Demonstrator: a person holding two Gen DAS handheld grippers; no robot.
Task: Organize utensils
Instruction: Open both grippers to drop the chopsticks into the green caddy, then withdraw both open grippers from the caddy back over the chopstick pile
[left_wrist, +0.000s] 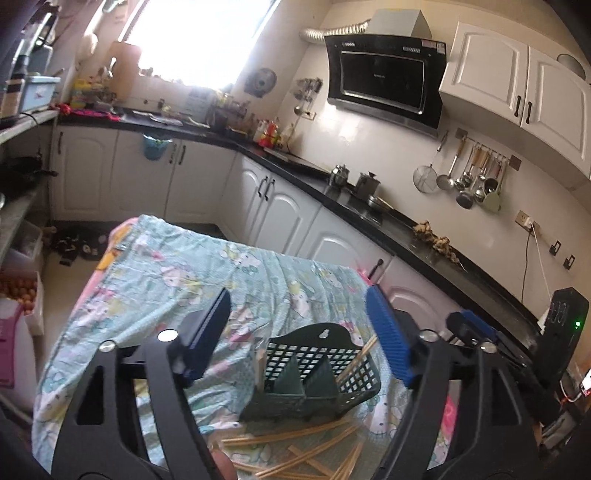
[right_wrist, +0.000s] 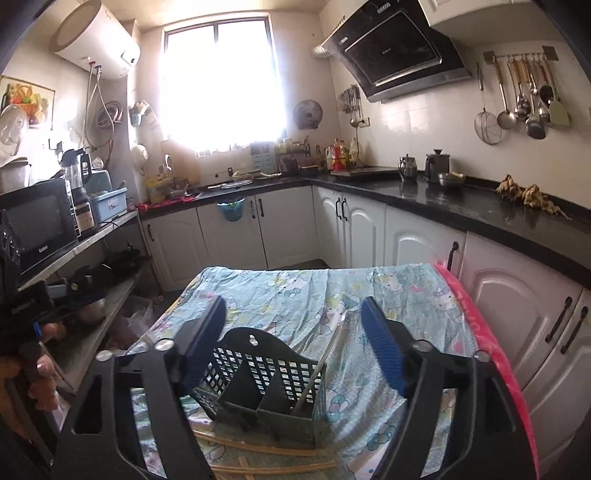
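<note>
Hovering both tools wide and empty, I judge the chopsticks (left_wrist: 295, 448) at lower centre light, stiff (slippery too); pinch mid-shaft, beside the caddy (left_wrist: 314, 376).

Dark utensil basket (right_wrist: 258, 384) stands mid-worktop, one chopstick (right_wrist: 317, 369) leaning up from its right compartment. Loose chopsticks (left_wrist: 295, 454) litter the near cloth. Cloth (right_wrist: 314, 291) beyond the basket lies open. Cabinets (right_wrist: 517, 295) close along the right edge.

You have one dark green utensil caddy (left_wrist: 317, 373) with three compartments, one chopstick (left_wrist: 356, 360) inside it, and several loose chopsticks (left_wrist: 295, 435), overlapping too much to count.
</note>
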